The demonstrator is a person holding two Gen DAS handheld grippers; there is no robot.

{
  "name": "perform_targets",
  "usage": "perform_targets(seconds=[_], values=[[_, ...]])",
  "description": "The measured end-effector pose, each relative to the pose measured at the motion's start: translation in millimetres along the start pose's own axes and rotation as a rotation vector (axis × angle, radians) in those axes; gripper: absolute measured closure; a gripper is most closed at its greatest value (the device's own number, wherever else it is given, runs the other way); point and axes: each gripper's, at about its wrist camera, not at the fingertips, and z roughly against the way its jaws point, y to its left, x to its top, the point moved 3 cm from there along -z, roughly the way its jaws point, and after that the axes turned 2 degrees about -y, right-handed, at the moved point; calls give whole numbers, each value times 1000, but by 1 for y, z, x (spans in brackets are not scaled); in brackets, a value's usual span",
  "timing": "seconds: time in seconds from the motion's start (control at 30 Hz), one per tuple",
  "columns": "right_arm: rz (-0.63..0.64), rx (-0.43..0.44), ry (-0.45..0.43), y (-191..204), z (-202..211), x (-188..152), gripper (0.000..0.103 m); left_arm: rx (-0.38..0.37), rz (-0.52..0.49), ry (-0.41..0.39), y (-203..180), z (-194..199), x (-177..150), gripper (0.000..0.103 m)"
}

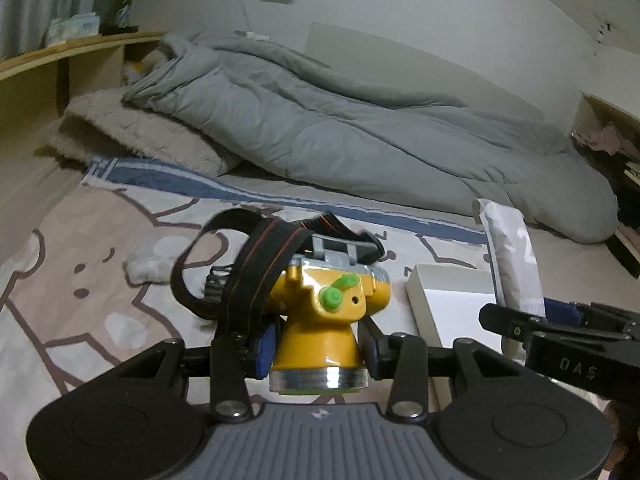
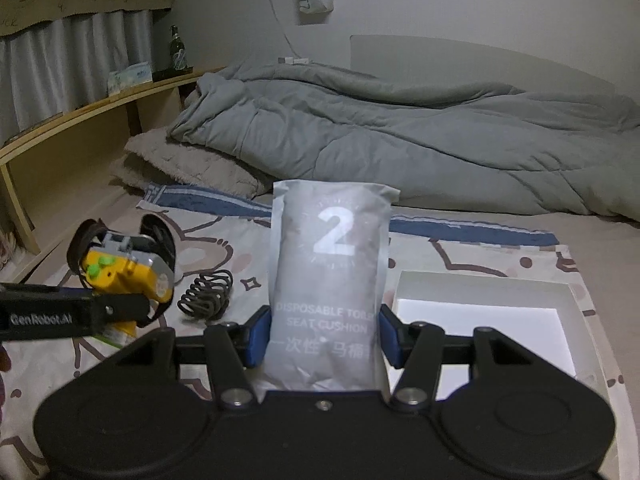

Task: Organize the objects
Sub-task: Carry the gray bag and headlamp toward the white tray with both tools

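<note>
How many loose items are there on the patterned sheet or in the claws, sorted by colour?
Yellow: 1, the headlamp held in the left claw.
Grey: 1, the seat cushion packet held in the right claw.
White: 2, the open box and a crumpled wad.
Black: 1, the coiled cord.
Total: 5

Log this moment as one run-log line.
left gripper: shut on yellow headlamp | right gripper: shut on grey packet | white box: open, on bed, empty | both items off the bed
</note>
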Motion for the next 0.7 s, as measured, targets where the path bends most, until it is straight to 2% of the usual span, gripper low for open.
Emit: perform_targets(seconds=[0.47,0.7], values=[[25,-30,-9,-38,11,5,47,-48,-67,-40,-39,-12,17,60],[25,-75,-66,-75,13,35,47,-66,-71,-79,-68,-25,38,60]])
